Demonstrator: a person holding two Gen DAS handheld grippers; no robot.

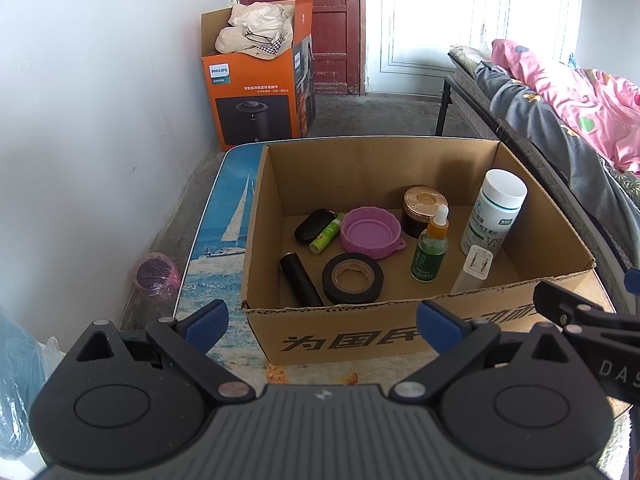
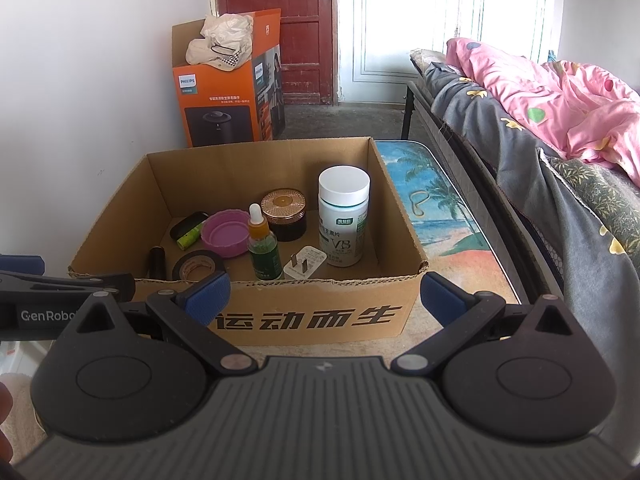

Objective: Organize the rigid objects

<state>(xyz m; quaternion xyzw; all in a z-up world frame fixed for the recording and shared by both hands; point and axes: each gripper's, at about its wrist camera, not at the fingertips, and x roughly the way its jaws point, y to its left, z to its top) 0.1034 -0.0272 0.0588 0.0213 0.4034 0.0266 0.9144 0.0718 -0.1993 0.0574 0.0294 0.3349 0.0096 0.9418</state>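
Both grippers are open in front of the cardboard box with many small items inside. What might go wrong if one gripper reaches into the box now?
1. The dropper bottle stands upright close to the white vitamin bottle and the white plug; a reaching finger may knock it over.
2. The black tube lies near the tape roll and the box wall, so open fingers may catch the cardboard.

Brown cardboard box (image 1: pixel 400 332) carries black lettering. Inside: pink-purple lid (image 1: pixel 370 232), black tape roll (image 1: pixel 352 278) at its 6 o'clock, green dropper bottle (image 1: pixel 430 250), white-capped bottle (image 1: pixel 494 212), copper-topped jar (image 1: pixel 424 208).
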